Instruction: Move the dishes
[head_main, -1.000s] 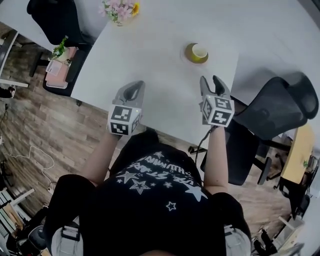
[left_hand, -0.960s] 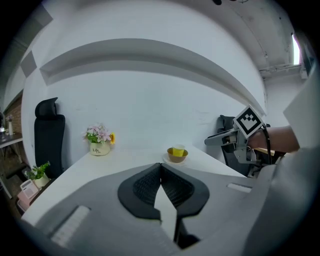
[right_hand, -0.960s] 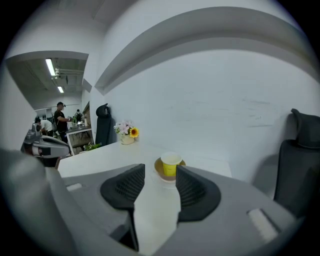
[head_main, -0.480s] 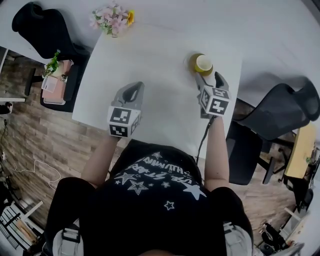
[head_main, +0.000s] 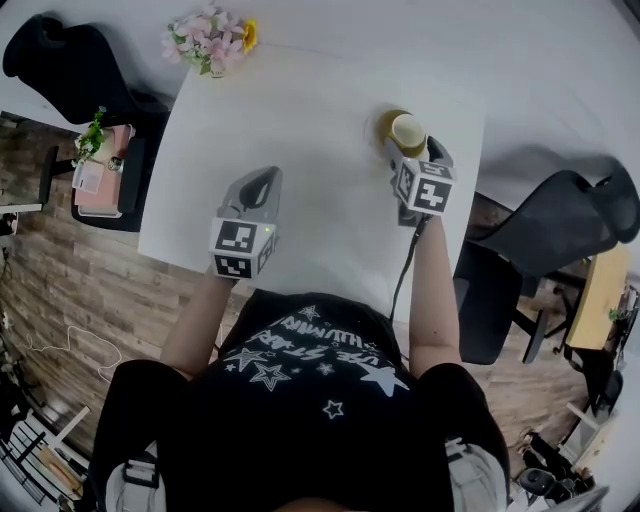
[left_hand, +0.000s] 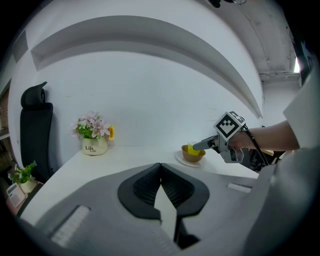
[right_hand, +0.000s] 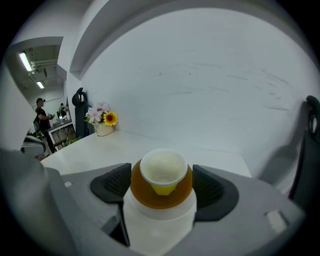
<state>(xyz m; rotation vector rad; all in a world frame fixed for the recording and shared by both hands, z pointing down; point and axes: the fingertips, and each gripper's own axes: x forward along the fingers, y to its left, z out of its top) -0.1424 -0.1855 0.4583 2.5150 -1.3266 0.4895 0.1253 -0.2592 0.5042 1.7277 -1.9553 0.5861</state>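
A stack of dishes stands near the right far corner of the white table (head_main: 300, 110): a yellow cup (head_main: 408, 130) in a brown bowl (head_main: 388, 124) on a white plate (right_hand: 159, 222). My right gripper (head_main: 413, 149) is open; its jaws have just been opening and now stand on either side of the bowl (right_hand: 161, 194) and cup (right_hand: 163, 170), the pads (right_hand: 112, 182) not pressing. My left gripper (head_main: 262, 180) hovers over the table's middle, shut (left_hand: 161, 180) and empty. In the left gripper view the bowl (left_hand: 192, 154) shows with the right gripper (left_hand: 202, 145) at it.
A vase of flowers (head_main: 208, 38) stands at the table's far left corner. Black office chairs sit to the right (head_main: 565, 215) and to the far left (head_main: 70, 65). The table's right edge runs close beside the stack. A person (right_hand: 42, 120) stands far off.
My right gripper has moved forward and down to the dish stack and its jaws have spread around it. The left gripper has shifted slightly forward over the table.
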